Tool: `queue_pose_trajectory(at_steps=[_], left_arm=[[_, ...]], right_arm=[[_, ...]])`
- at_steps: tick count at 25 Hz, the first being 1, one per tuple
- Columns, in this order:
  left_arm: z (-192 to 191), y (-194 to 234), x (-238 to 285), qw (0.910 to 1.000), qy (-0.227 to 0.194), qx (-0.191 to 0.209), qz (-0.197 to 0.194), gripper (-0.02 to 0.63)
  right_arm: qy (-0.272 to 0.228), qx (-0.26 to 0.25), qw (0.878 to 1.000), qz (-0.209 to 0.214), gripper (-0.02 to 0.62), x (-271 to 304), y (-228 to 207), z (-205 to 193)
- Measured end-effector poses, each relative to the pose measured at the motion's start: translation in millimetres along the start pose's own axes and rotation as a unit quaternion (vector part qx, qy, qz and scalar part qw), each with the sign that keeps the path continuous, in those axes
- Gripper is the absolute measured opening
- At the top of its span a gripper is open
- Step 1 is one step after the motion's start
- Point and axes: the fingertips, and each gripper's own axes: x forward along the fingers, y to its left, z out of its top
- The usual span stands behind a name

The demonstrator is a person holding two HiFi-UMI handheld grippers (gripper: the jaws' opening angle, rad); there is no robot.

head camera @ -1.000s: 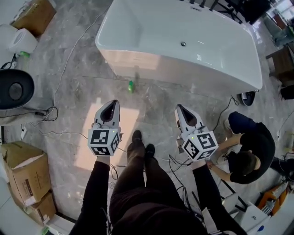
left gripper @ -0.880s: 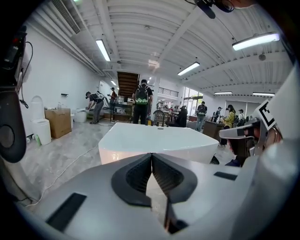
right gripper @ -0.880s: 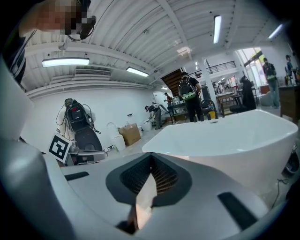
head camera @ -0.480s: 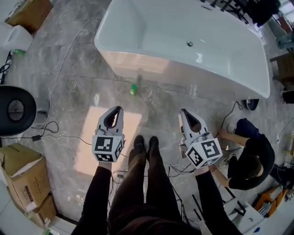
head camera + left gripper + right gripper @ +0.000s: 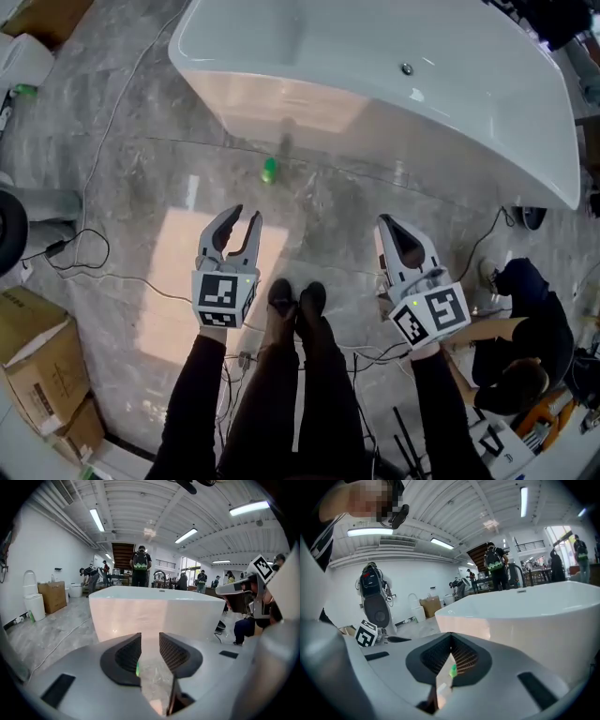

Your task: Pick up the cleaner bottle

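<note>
Your left claw [image 5: 245, 217] has its two dark-padded jaws standing apart. They have just been opening, and nothing sits between the pads. In the left gripper view the same claw [image 5: 150, 644] frames only bare floor, with a sliver of green showing at the inner edge of one jaw. Your right claw [image 5: 387, 225] has its jaws drawn together at the tips. The right gripper view shows that claw [image 5: 451, 638] holding nothing, with only a narrow wedge of gap behind the meeting tips. Both claws hang over the floor and point away from you toward the tub, with your two black shoes [image 5: 296, 300] between them and a little nearer to you. The small green plastic cleaner bottle [image 5: 269, 170] sits on the grey marbled stone floor [image 5: 131, 159]. It is farther out than the left claw and slightly to its right, well apart from both claws. It is near the closest wall of the large white glossy bathtub [image 5: 281, 103], which fills the far side of the scene. Under the left claw lies a pale rectangular patch of light [image 5: 187, 291] on the stone. A thin white cable [image 5: 105, 169] trails across the floor at the left, and brown cardboard boxes [image 5: 42, 352] sit at the near left. At the near right, a person in dark clothes [image 5: 520, 328] crouches low on the floor beside your right claw.
</note>
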Motion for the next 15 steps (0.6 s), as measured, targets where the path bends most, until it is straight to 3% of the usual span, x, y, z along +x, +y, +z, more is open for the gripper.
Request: queue_pose_trajectory(at_steps=[8, 15], left_arm=[[-75, 9, 68, 0.9999, -0.010, -0.002, 0.002, 0.141], [-143, 32, 123, 0.9999, -0.002, 0.002, 0.014, 0.221]], right_arm=[[-0.003, -0.026, 1.000, 0.010, 0.002, 54, -33, -80], [-0.006, -0.044, 0.999, 0.025, 0.000, 101, -50, -140]])
